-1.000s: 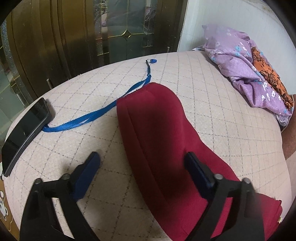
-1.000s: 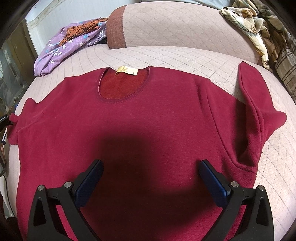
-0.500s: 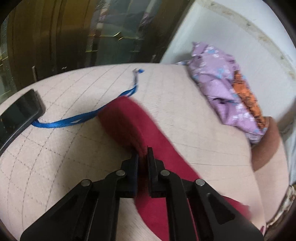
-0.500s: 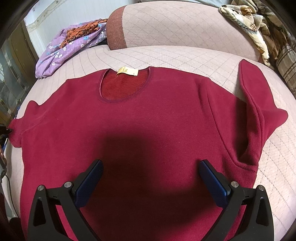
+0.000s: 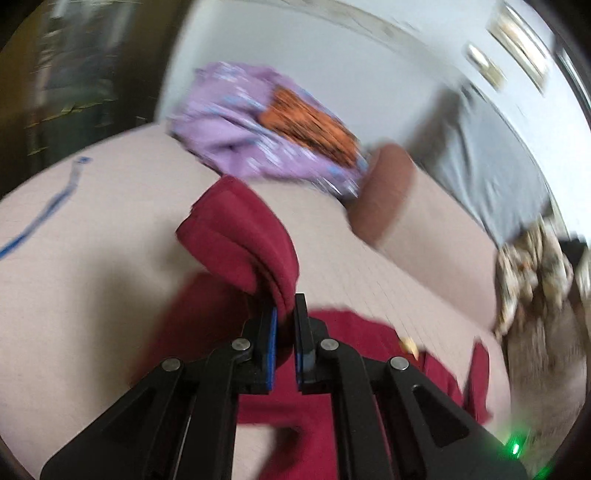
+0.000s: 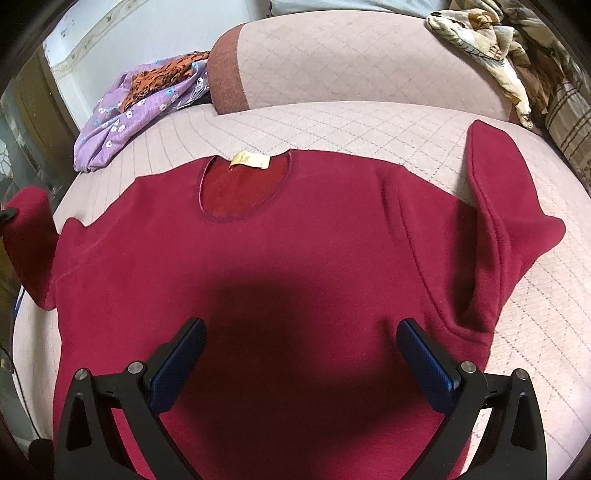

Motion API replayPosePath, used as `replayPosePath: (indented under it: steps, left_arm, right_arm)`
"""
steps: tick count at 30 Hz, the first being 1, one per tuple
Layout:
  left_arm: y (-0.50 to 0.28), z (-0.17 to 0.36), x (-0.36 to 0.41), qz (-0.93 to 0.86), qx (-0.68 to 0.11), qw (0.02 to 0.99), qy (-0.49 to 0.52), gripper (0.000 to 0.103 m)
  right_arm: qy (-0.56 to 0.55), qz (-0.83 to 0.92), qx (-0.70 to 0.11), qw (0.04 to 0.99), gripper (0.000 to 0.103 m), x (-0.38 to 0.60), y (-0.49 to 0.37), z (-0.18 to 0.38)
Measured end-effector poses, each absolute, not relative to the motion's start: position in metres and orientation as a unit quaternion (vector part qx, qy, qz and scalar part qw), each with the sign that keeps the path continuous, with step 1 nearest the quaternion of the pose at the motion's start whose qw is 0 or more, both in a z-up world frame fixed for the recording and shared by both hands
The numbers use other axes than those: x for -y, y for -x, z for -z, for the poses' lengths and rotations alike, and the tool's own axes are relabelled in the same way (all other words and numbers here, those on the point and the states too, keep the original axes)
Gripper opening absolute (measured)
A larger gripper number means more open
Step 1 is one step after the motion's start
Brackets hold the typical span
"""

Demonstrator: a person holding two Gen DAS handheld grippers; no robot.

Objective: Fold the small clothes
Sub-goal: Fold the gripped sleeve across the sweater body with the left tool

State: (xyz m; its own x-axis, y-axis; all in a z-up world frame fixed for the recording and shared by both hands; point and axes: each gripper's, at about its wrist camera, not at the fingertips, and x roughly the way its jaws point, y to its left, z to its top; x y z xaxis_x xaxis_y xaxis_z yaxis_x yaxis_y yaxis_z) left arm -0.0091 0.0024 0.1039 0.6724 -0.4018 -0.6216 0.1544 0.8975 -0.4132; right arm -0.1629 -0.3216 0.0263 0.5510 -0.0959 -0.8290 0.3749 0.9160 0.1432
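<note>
While the right gripper (image 6: 301,354) is hovering with jaws apart over the fleecy crimson sweater (image 6: 280,266), lying flat on the quilted beige sofa (image 6: 351,122), the left gripper (image 5: 285,332) is clamping its left sleeve (image 5: 243,240), lifted clear. A yellow neck label (image 6: 250,160) is showing, unreadable. Purple floral cloth (image 6: 122,122) is lying far left, patterned fabric (image 6: 480,33) far right.

Sweater (image 6: 295,266): deep crimson, plain; yellow neck label (image 6: 249,161).
Bed cover (image 6: 369,125): pale pink, quilted in a diamond grid.
Bolster (image 6: 369,66): same pink quilting, rust-brown end.
Heaped cloth (image 6: 122,122): lilac with small blue-and-white flowers; orange-and-black print among it.
Strap (image 5: 40,218): bright blue.
Left gripper (image 5: 285,314) and right gripper (image 6: 301,332): black, blue pads.
</note>
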Motion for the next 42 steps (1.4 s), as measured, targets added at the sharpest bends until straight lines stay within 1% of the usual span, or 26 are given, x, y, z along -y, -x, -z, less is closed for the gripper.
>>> replayPosePath:
  steps: [5,8,9,11,12,13,16,17,20,23,25,31,34,36,39,41,42]
  left_arm:
    - [0.021,-0.065,0.053,0.197,-0.425,0.874,0.13,0.005]
    - [0.024,-0.043,0.08,0.211,-0.456,0.861,0.074,0.006]
    - [0.026,-0.04,0.085,0.208,-0.459,0.862,0.059,0.008]
    - [0.032,-0.043,0.085,0.215,-0.458,0.861,0.047,0.017]
    - [0.034,-0.046,0.083,0.221,-0.46,0.859,0.051,0.031]
    - [0.036,-0.051,0.082,0.233,-0.463,0.853,0.06,0.047]
    - [0.051,-0.073,0.073,0.255,-0.441,0.857,0.075,0.067]
    - [0.057,-0.08,0.068,0.247,-0.432,0.865,0.064,0.068]
    - [0.063,-0.086,0.052,0.207,-0.416,0.885,0.034,0.07]
    - [0.057,-0.074,0.026,0.141,-0.405,0.902,0.038,0.071]
    - [0.049,-0.061,0.011,0.097,-0.414,0.904,0.04,0.071]
    - [0.033,-0.039,-0.003,0.07,-0.427,0.9,0.046,0.071]
    - [0.029,-0.037,-0.006,0.068,-0.429,0.9,0.044,0.071]
    - [0.026,-0.037,-0.011,0.066,-0.43,0.899,0.052,0.071]
    - [0.024,-0.038,-0.016,0.054,-0.431,0.899,0.066,0.072]
    - [0.02,-0.035,-0.023,0.049,-0.438,0.894,0.08,0.072]
    - [0.019,-0.034,-0.025,0.049,-0.443,0.891,0.088,0.072]
  right_arm:
    - [-0.155,0.137,-0.455,0.866,0.103,0.325,0.164,-0.026]
    - [-0.156,0.138,-0.458,0.864,0.103,0.328,0.164,-0.024]
    - [-0.157,0.136,-0.46,0.863,0.103,0.328,0.163,-0.023]
    - [-0.158,0.133,-0.464,0.862,0.103,0.328,0.163,-0.021]
    - [-0.158,0.131,-0.465,0.861,0.103,0.328,0.162,-0.02]
    - [-0.158,0.129,-0.465,0.862,0.103,0.327,0.162,-0.019]
    - [-0.161,0.114,-0.465,0.863,0.103,0.324,0.16,-0.017]
    - [-0.163,0.106,-0.464,0.864,0.103,0.321,0.159,-0.017]
    - [-0.173,0.076,-0.443,0.876,0.103,0.314,0.159,-0.018]
    - [-0.189,0.034,-0.43,0.882,0.102,0.305,0.153,-0.02]
    - [-0.193,0.002,-0.425,0.884,0.1,0.296,0.143,-0.023]
    - [-0.192,-0.039,-0.408,0.892,0.098,0.274,0.1,-0.032]
    - [-0.198,-0.058,-0.424,0.882,0.091,0.266,0.074,-0.024]
    - [-0.192,-0.058,-0.44,0.875,0.089,0.258,0.061,-0.017]
    - [-0.176,-0.055,-0.43,0.884,0.089,0.248,0.054,-0.018]
    - [-0.173,-0.058,-0.429,0.885,0.082,0.243,0.052,-0.018]
    - [-0.163,-0.053,-0.43,0.886,0.077,0.24,0.051,-0.017]
